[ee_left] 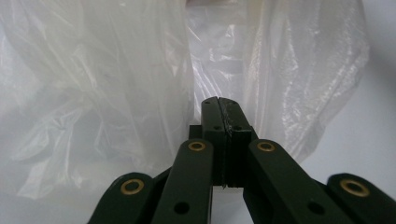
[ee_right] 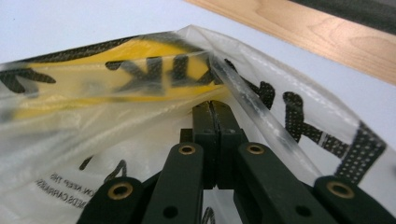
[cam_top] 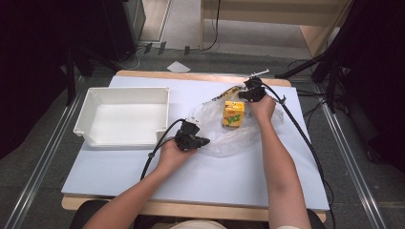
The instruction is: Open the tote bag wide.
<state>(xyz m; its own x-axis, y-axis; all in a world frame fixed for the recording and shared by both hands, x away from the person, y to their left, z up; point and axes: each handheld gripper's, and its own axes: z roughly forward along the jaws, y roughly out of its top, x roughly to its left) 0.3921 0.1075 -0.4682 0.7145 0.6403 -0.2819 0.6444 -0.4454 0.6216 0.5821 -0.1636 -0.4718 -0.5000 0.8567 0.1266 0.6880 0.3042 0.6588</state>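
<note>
Both tongs are pinched closed on the clear plastic bag [cam_top: 224, 131]: the left tongs [cam_top: 204, 141] grip its near edge at the frame's centre, the right tongs [cam_top: 242, 94] clamp its printed far rim (black lettering on yellow) toward the upper right. A yellow carton [cam_top: 233, 113] shows at the bag between them. An empty white tray [cam_top: 90, 107] sits left on the desk [cam_top: 239, 171].

Yellow carton [cam_top: 233, 114] veiled by plastic bag [cam_top: 229, 138], its print unreadable, bag lettering [ee_right: 140, 70] blurred
</note>
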